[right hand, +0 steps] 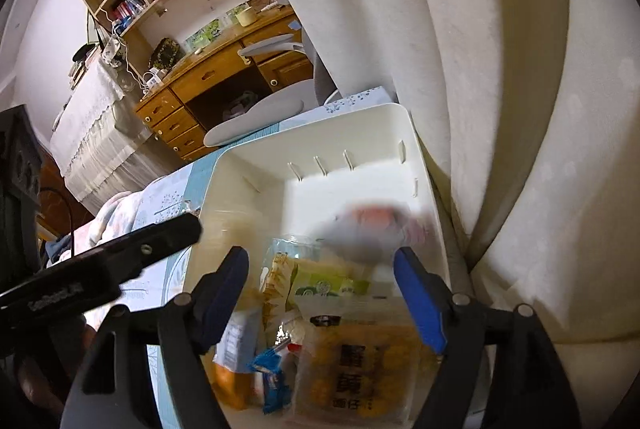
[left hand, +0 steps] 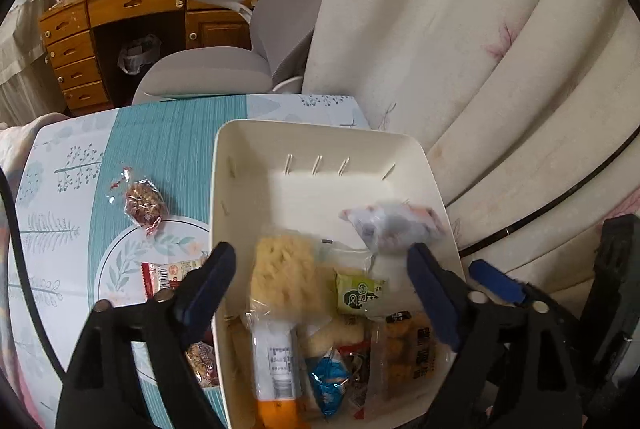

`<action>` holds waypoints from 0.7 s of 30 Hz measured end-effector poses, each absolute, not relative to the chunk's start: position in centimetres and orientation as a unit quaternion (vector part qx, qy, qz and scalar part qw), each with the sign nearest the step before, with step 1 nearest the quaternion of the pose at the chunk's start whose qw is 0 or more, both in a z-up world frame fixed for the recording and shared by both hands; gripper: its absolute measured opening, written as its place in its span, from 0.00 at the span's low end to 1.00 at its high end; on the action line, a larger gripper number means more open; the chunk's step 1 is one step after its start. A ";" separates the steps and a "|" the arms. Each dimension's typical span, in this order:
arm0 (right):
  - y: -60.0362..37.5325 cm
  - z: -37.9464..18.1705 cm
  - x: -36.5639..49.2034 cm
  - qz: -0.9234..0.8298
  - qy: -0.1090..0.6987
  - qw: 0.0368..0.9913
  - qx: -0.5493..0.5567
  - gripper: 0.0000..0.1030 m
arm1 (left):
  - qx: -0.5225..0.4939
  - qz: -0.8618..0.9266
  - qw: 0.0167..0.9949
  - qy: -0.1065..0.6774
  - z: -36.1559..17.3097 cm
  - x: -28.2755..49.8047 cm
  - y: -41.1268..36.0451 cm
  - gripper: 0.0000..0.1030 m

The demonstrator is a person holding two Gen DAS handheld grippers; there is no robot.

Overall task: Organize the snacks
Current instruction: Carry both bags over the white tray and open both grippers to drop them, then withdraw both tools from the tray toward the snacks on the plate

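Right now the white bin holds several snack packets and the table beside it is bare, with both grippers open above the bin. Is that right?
Not quite. The table is not bare: the left wrist view shows a red-wrapped snack and a red-and-white packet lying on it beside the white bin. The rest holds: packets in the bin, left gripper and right gripper open above it.

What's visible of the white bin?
The white bin is a cream, plastic-looking rectangular tub with rounded corners, an open top and short slots cut into its walls. It sits upright on the teal patterned tablecloth, its right side close to the pale curtain. Its far half is bare; the near half holds snack packets, among them a noodle pack, a green packet and a blue wrapper. A blurred pale packet appears above the far right.
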State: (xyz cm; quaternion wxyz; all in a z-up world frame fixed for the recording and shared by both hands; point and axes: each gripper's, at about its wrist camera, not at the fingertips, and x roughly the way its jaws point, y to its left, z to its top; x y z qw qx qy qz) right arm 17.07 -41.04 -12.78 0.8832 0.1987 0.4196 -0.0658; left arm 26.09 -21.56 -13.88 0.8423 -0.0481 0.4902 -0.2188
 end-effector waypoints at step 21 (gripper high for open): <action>-33.2 -11.8 13.4 -0.108 0.413 0.854 0.298 0.74 | 0.002 -0.171 0.837 0.520 -11.9 22.1 -9.8 0.86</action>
